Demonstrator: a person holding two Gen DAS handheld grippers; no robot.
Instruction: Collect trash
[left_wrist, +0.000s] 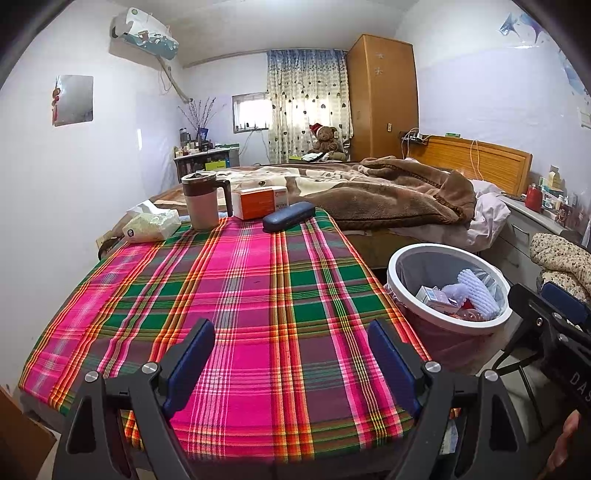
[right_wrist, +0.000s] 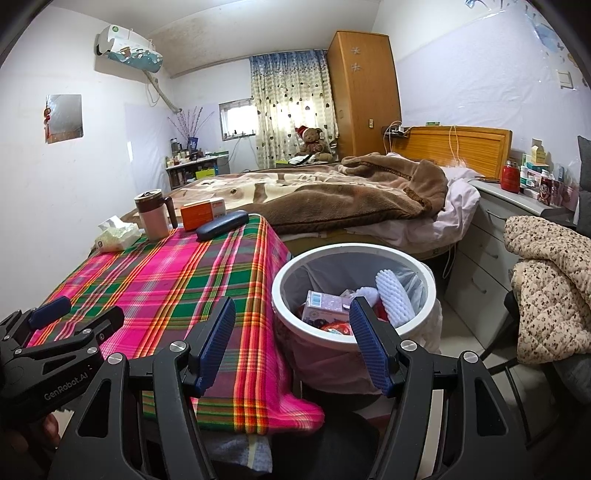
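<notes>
A white-rimmed trash bin (left_wrist: 400, 258) (right_wrist: 280, 280) stands on the floor right of the plaid-covered table (left_wrist: 240, 295) (right_wrist: 166, 280). It holds a white foam net (left_wrist: 476, 290) (right_wrist: 393, 297), a small carton (right_wrist: 325, 304) and red wrappers. My left gripper (left_wrist: 291, 365) is open and empty above the table's near edge. My right gripper (right_wrist: 293, 343) is open and empty, just before the bin's near rim. The right gripper also shows in the left wrist view (left_wrist: 546, 306), and the left gripper in the right wrist view (right_wrist: 74, 314).
At the table's far end stand a tissue pack (left_wrist: 151, 225), a lidded mug (left_wrist: 201, 201), an orange box (left_wrist: 260, 203) and a dark glasses case (left_wrist: 288, 218). A bed with a brown blanket (right_wrist: 332, 199) lies behind. Grey drawers (right_wrist: 480, 251) and a quilt-covered chair (right_wrist: 546, 280) are right.
</notes>
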